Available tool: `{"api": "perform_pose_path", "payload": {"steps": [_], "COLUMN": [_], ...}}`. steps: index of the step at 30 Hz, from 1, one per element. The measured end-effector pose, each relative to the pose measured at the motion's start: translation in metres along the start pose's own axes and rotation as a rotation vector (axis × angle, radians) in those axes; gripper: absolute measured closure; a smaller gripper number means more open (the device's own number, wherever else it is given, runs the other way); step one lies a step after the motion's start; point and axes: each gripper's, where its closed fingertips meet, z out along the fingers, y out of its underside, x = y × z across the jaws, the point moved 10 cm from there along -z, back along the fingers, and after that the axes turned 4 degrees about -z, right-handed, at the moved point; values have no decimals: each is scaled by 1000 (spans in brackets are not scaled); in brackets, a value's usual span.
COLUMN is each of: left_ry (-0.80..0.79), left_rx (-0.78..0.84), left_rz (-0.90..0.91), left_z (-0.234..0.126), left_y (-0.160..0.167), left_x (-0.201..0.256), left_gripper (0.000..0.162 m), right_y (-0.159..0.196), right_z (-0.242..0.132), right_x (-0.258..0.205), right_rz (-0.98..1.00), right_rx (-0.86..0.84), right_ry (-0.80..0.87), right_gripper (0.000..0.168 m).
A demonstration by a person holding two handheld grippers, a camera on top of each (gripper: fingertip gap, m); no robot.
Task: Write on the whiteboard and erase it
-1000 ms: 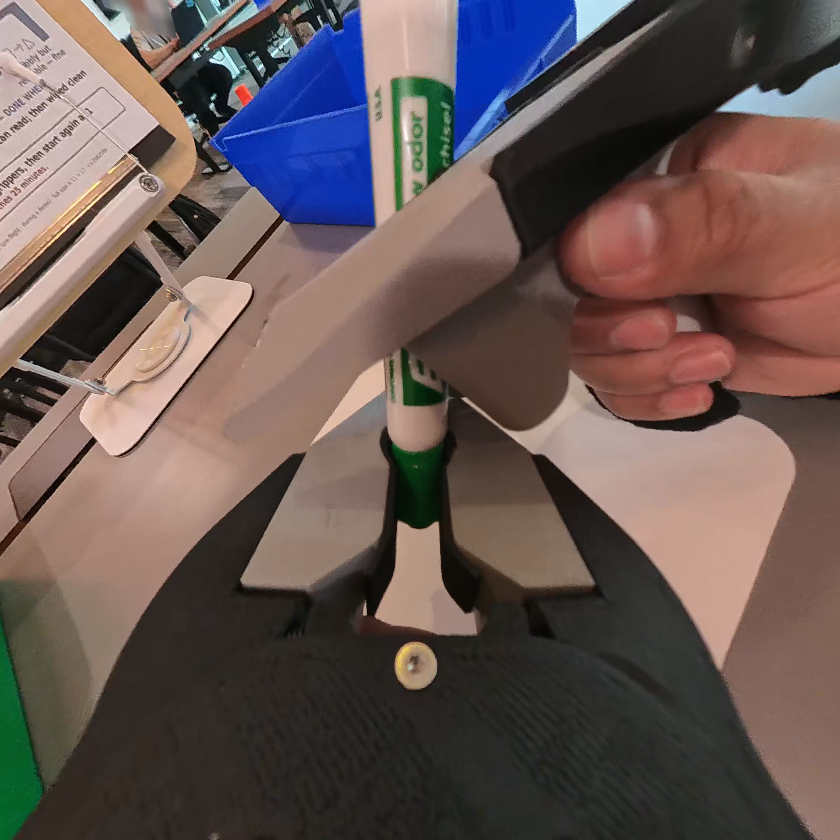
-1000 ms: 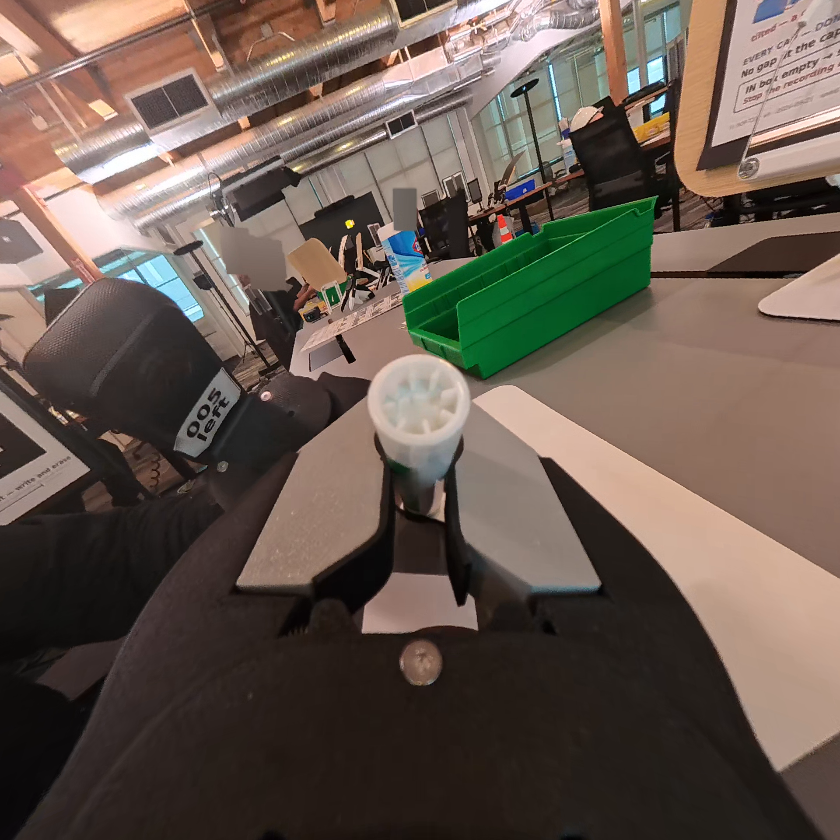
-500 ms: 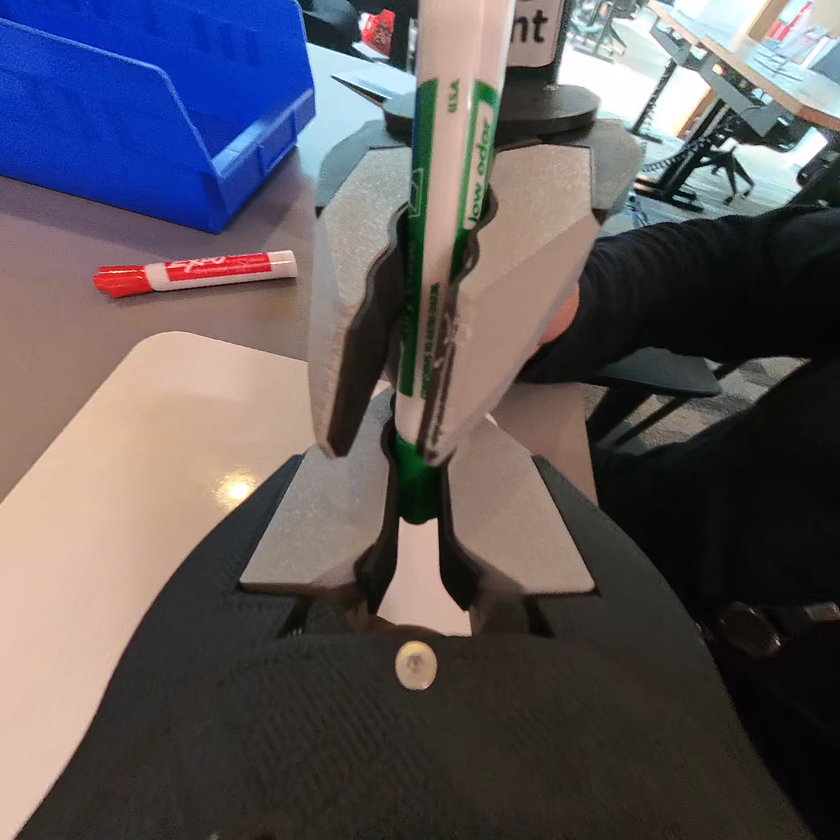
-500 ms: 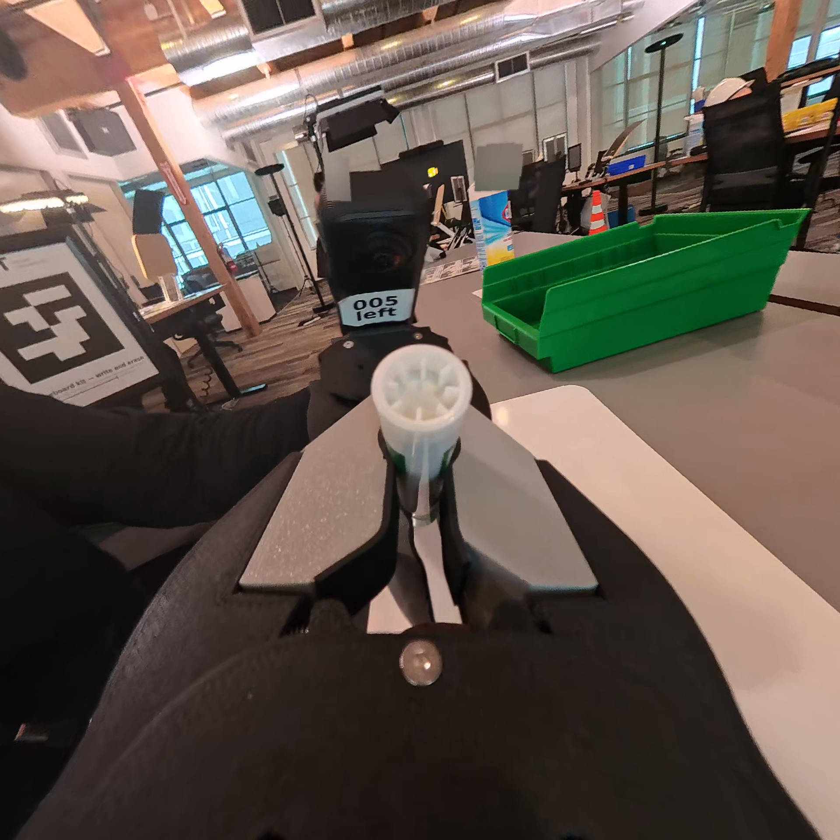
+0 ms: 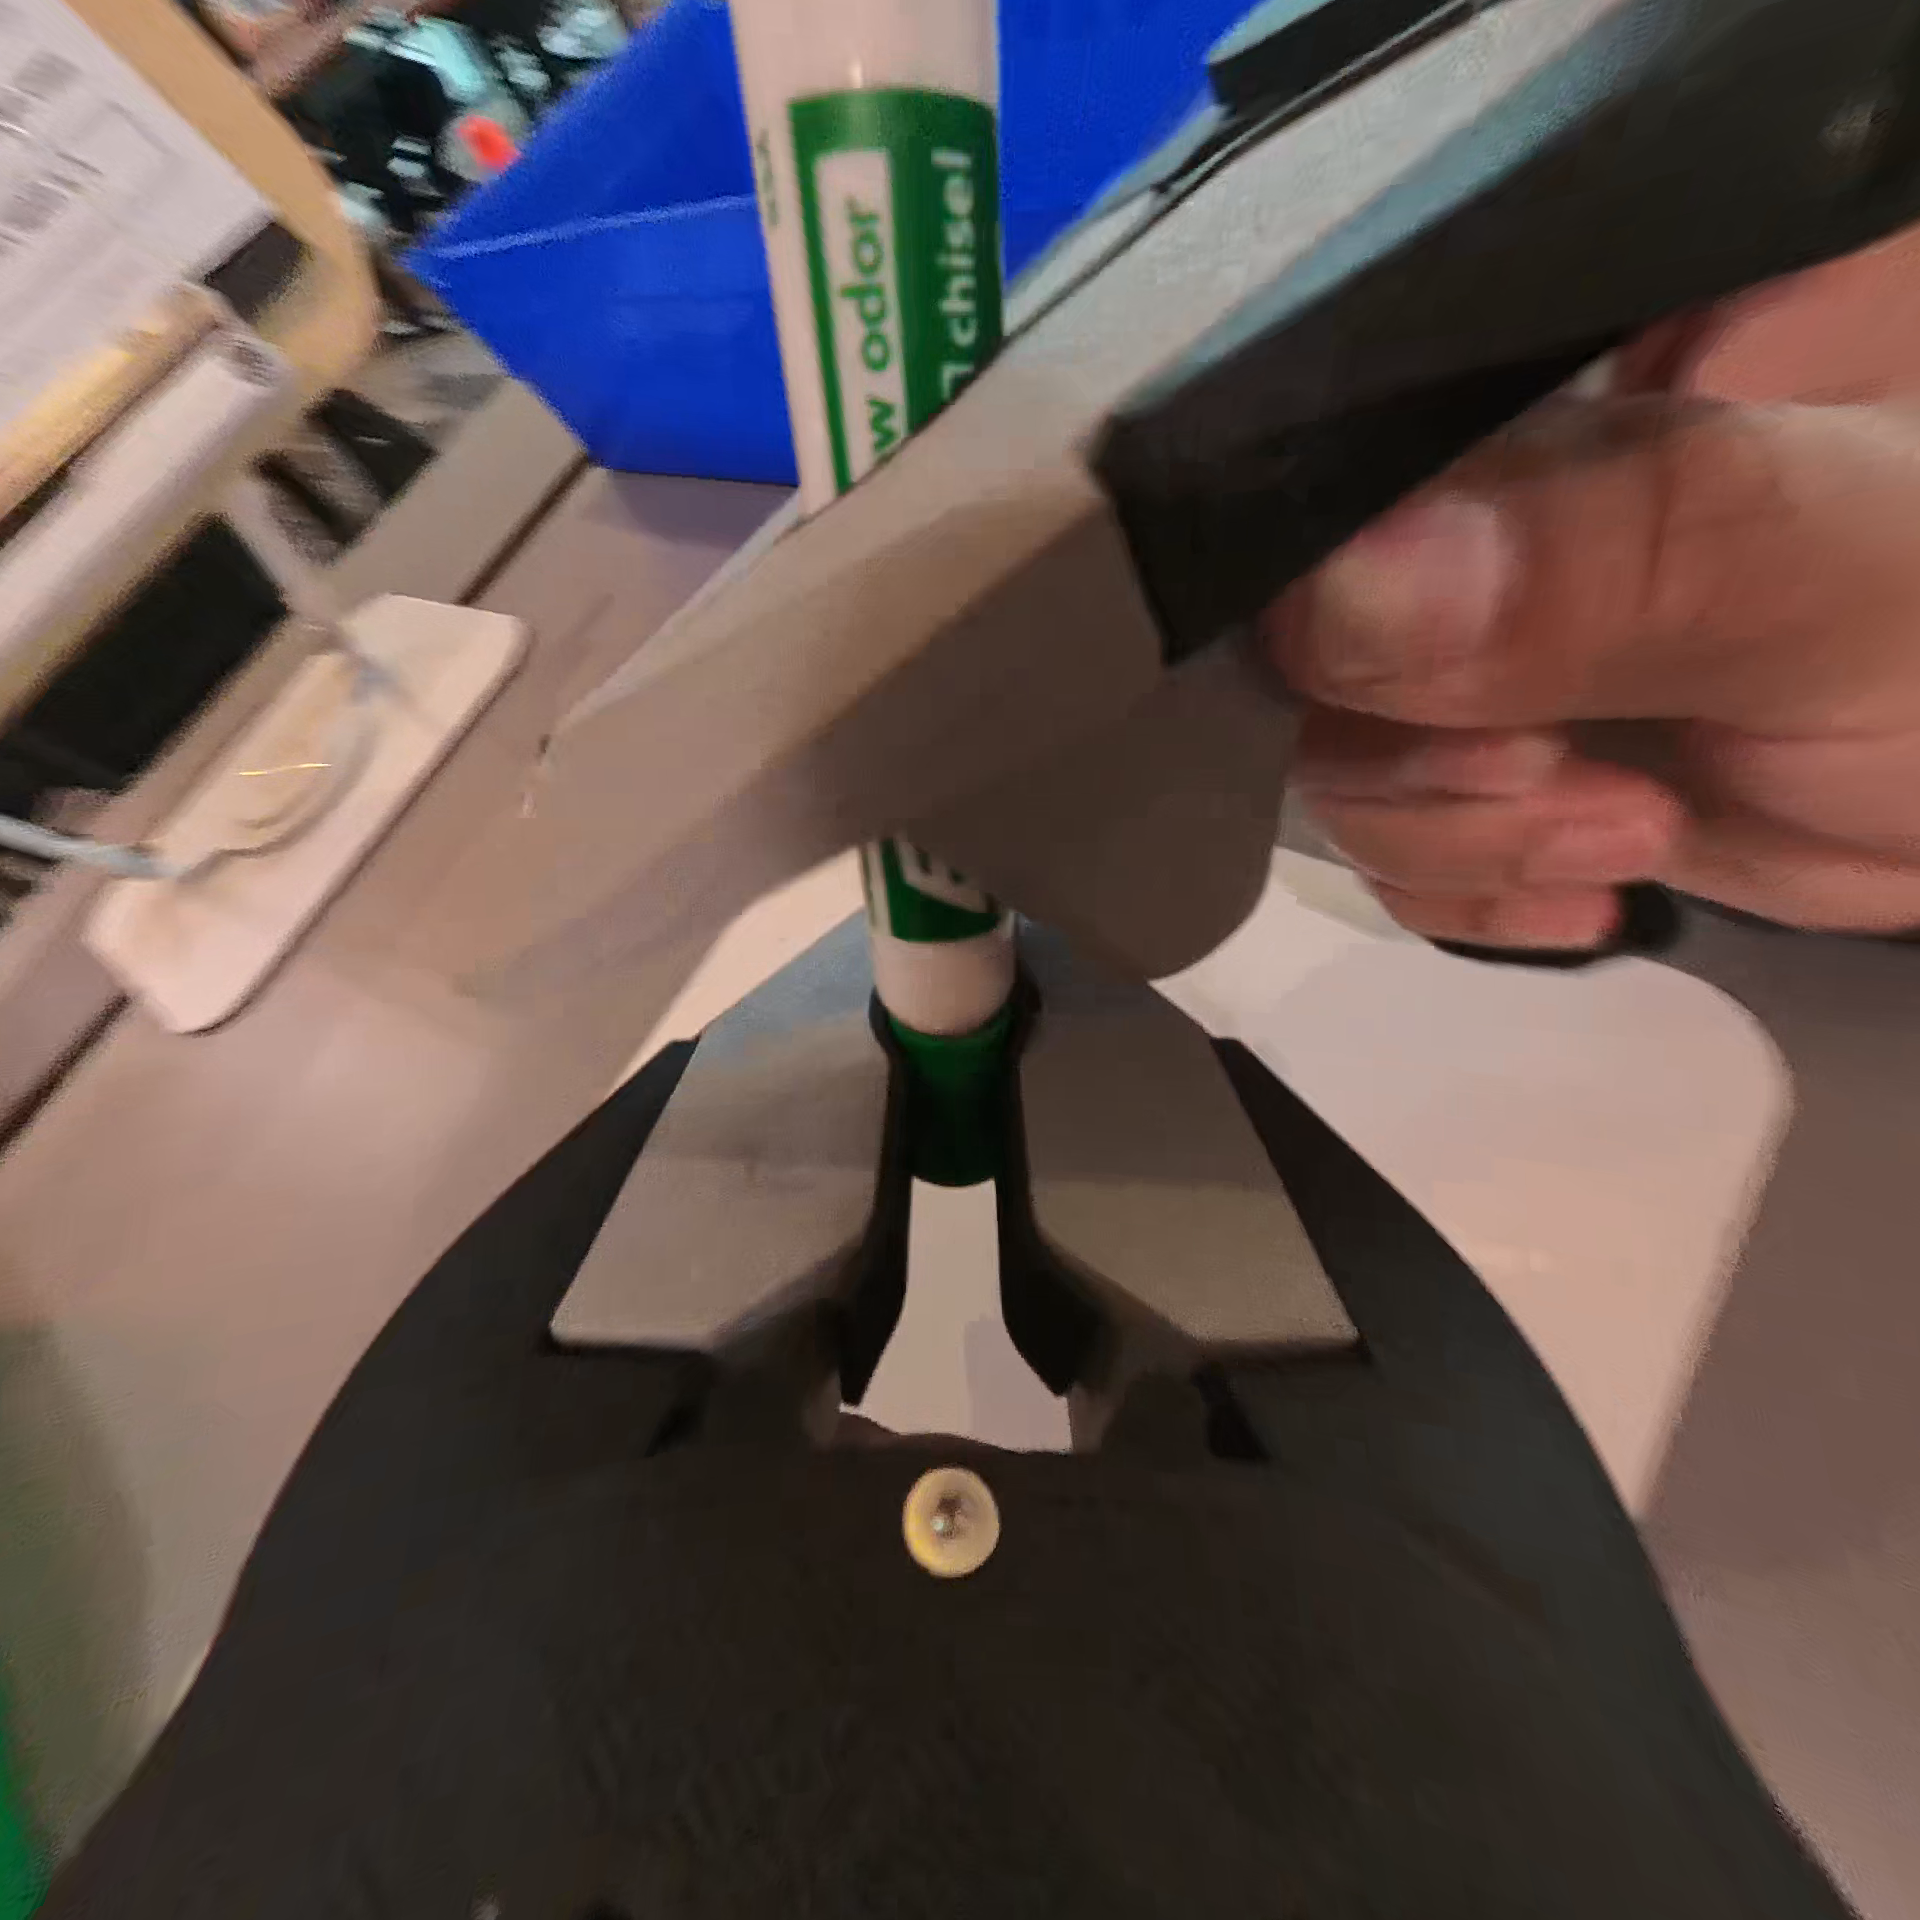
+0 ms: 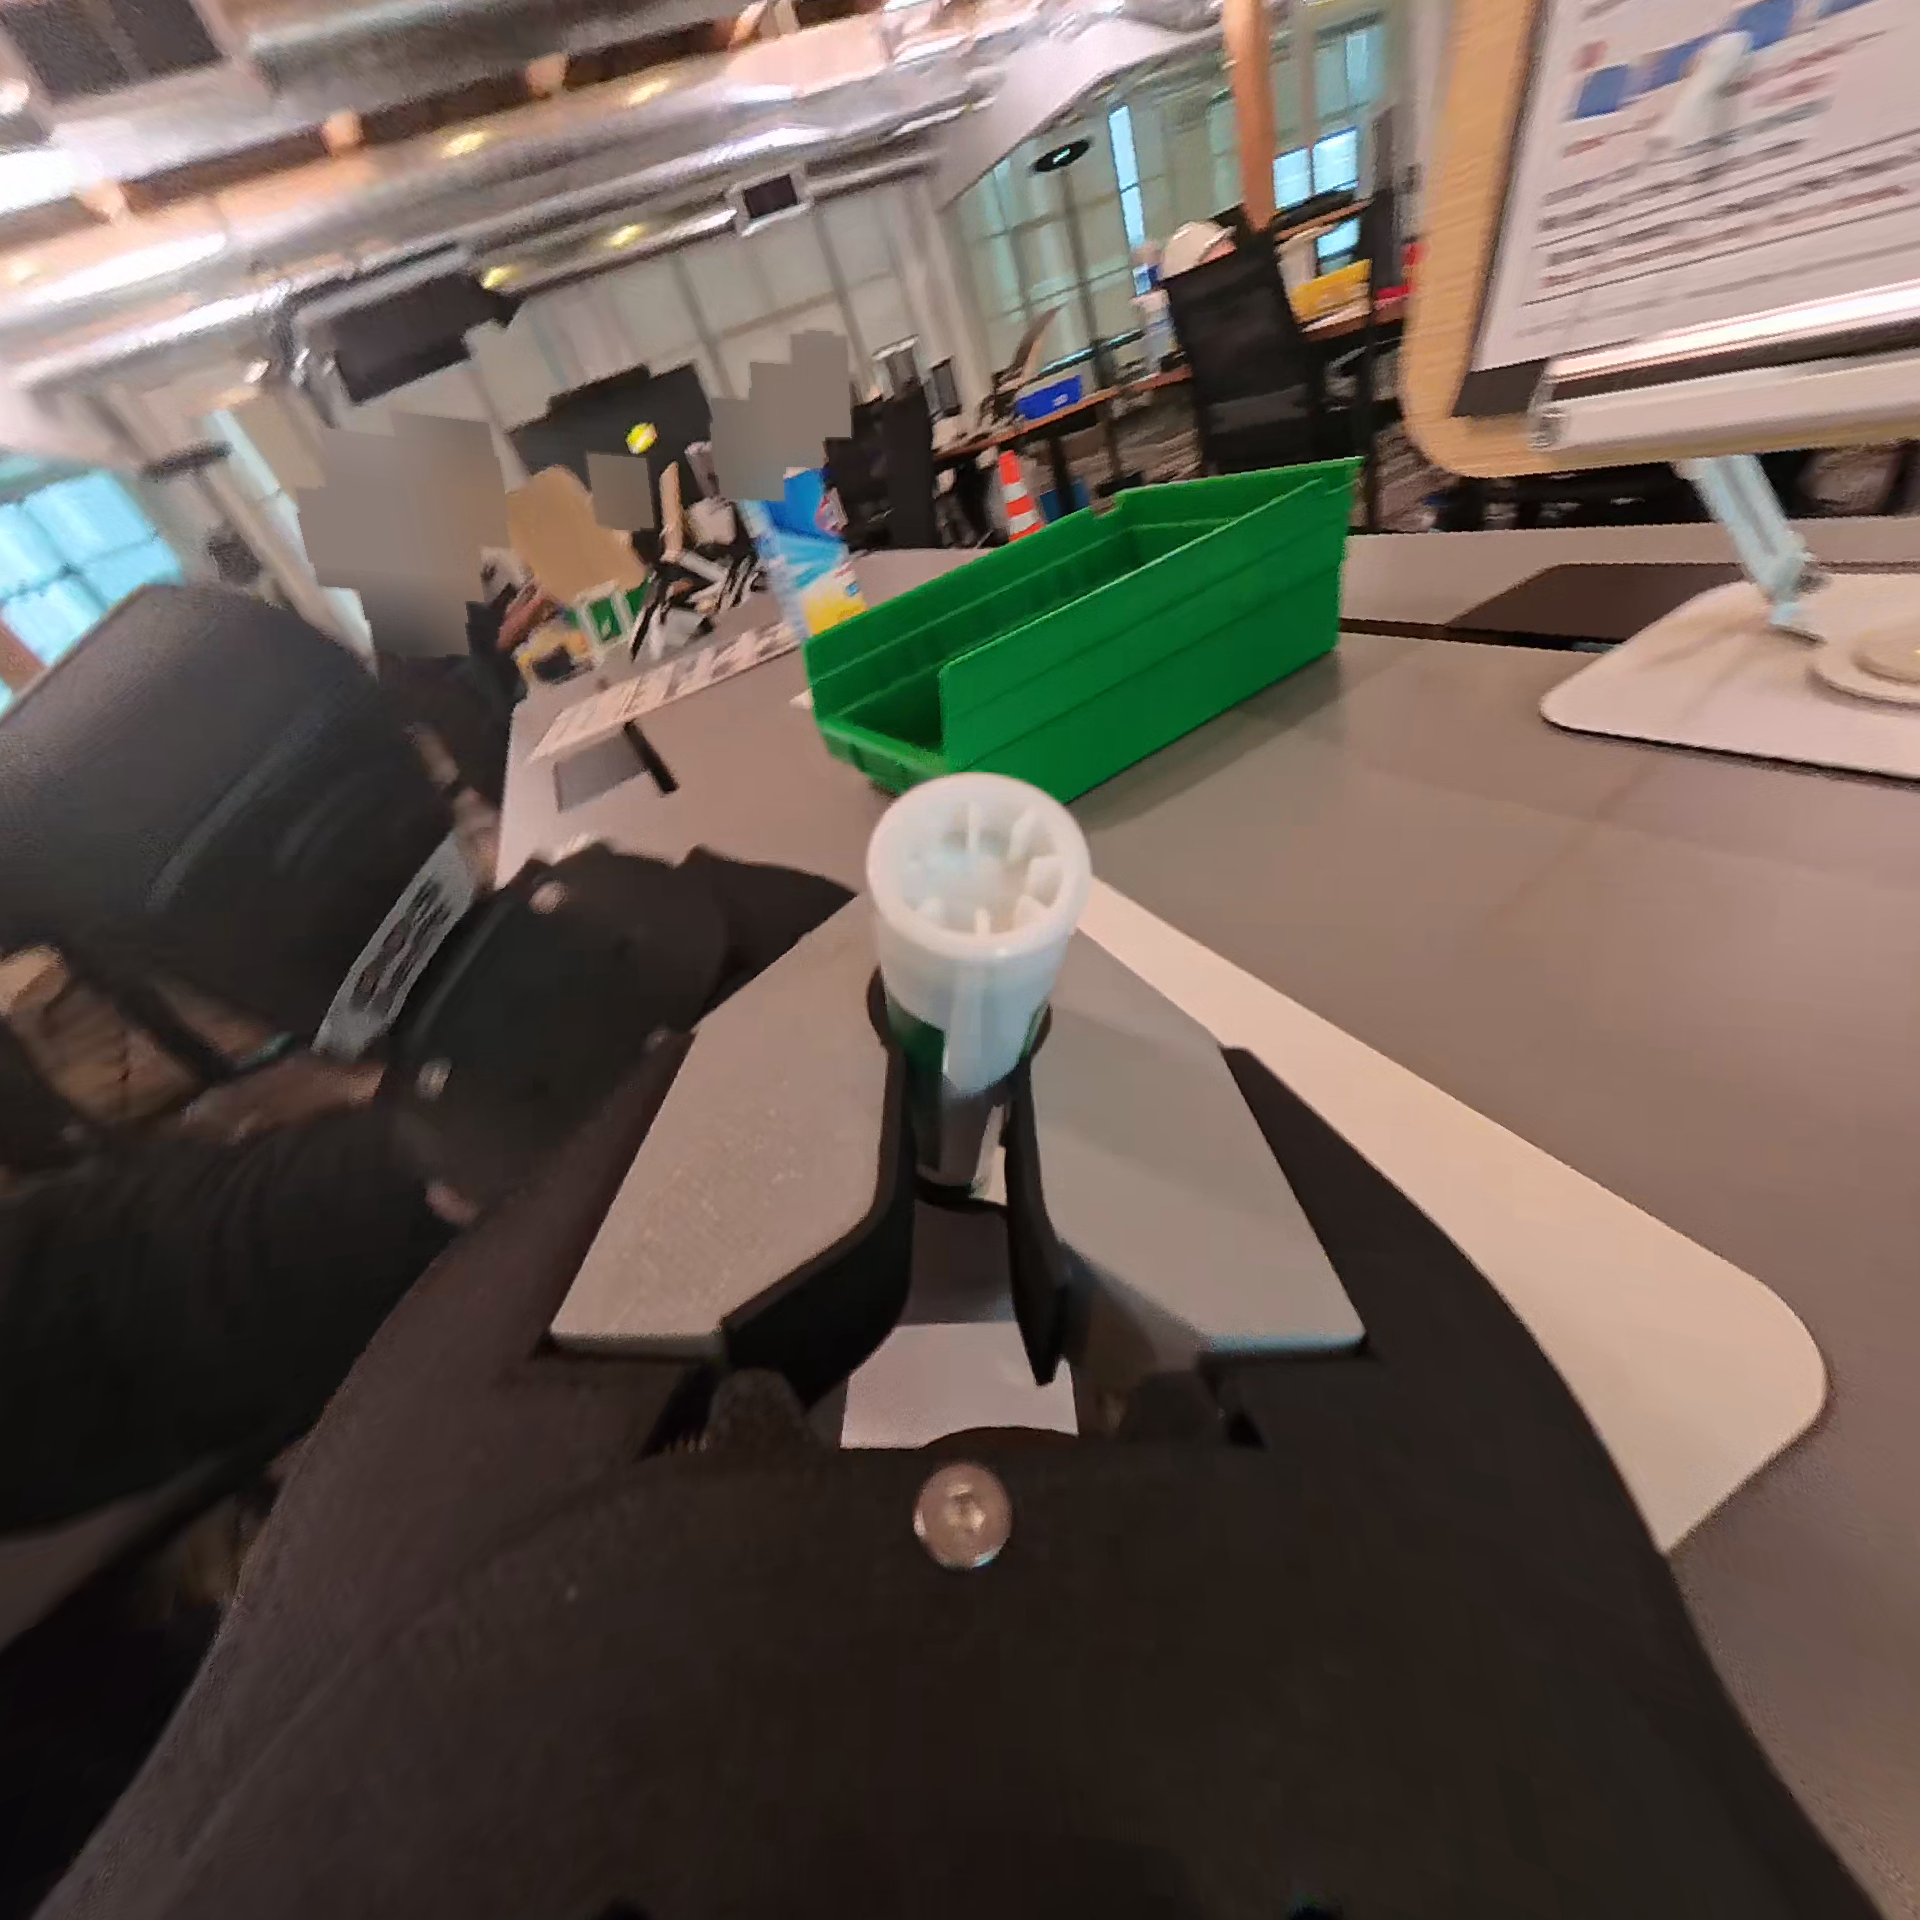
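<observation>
A white marker with a green label (image 5: 883, 260) stands up out of my left gripper (image 5: 951, 1039), which is shut on its green cap (image 5: 948, 1112). My right gripper (image 6: 961, 1039) is shut on the marker's barrel, and the white butt end (image 6: 977, 883) faces its camera. In the left wrist view one right finger (image 5: 883, 707) crosses the barrel from the right, held by a hand (image 5: 1610, 675). The white whiteboard (image 5: 1455, 1143) lies flat on the grey table under both grippers and also shows in the right wrist view (image 6: 1507, 1247). The marker tip is hidden.
A blue bin (image 5: 623, 312) stands behind the marker. A green bin (image 6: 1091, 644) sits farther along the table. A paper holder (image 5: 104, 208) on a white stand base (image 5: 291, 810) is at the table's edge, also seen in the right wrist view (image 6: 1714, 686). Left tips to right tips: about 9 centimeters.
Both grippers stay shut on the marker. The pair has swung back from facing the red marker and chair side to the stand and blue bin. The current frames are motion-blurred.
</observation>
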Motion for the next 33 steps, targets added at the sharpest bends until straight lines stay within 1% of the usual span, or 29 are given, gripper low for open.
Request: {"api": "perform_pose_path", "payload": {"steps": [1,3,5,6,7,8,9,12,14,16,18,19,20,21,22,23,24,26,27,29,30,31,32,33], "left_ry": [-88,-286,-453,-500,-505,-471,-398,-12,218,431,599,685,742,760,755,720,639,341,169,-190,-310,-369,-386,-366], "left_rx": [3,7,9,9,21,36,52,63,51,48,48,64,77,88,96,101,100,97,86,70,55,59,73,87], "left_rz": [30,139,263,298,307,286,225,-52,-146,-221,-247,-271,-293,-300,-308,-319,-320,-238,-155,75,159,197,218,229], "left_z": [3,7,7,6,3,-1,-4,-16,-23,-30,-36,-39,-40,-39,-37,-34,-30,-22,-18,-11,-9,-8,-9,-10], "left_y": [-1,-3,-2,-1,-2,-2,-3,-8,-9,-11,-11,-10,-9,-7,-3,-1,0,2,2,1,0,-2,-4,-6], "left_x": [0,1,2,3,3,4,5,4,2,0,-2,-3,-6,-8,-11,-12,-13,-13,-10,-3,1,2,4,6], "left_gripper": [154,154,154,153,153,154,154,154,153,153,153,148,152,152,148,152,153,154,154,154,154,154,154,154], "right_y": [0,-2,-3,-4,-6,-7,-8,-13,-15,-18,-21,-22,-22,-20,-19,-17,-15,-12,-12,-12,-13,-14,-16,-17], "right_z": [1,2,5,6,6,5,4,0,-1,-3,-3,-3,-3,-1,1,3,5,8,9,10,8,6,4,2], "right_x": [3,7,9,9,8,7,5,-2,-10,-16,-25,-28,-29,-28,-26,-22,-17,-6,-3,-1,-1,-1,-1,-1], "right_rz": [38,115,166,164,145,111,71,-9,-63,-60,-120,-125,-122,-121,-115,-104,-82,-12,1,22,24,17,8,3], "right_rx": [22,83,118,125,125,110,98,78,75,90,99,108,111,101,89,72,59,59,64,93,110,125,130,138], "right_ry": [35,71,55,31,2,-15,-40,-157,-223,-319,-367,-397,-399,-382,-357,-311,-250,-142,-93,-15,-1,-10,-34,-62], "right_gripper": [159,159,158,158,158,159,159,159,160,162,161,161,161,161,160,160,160,160,160,159,159,159,159,159]}}
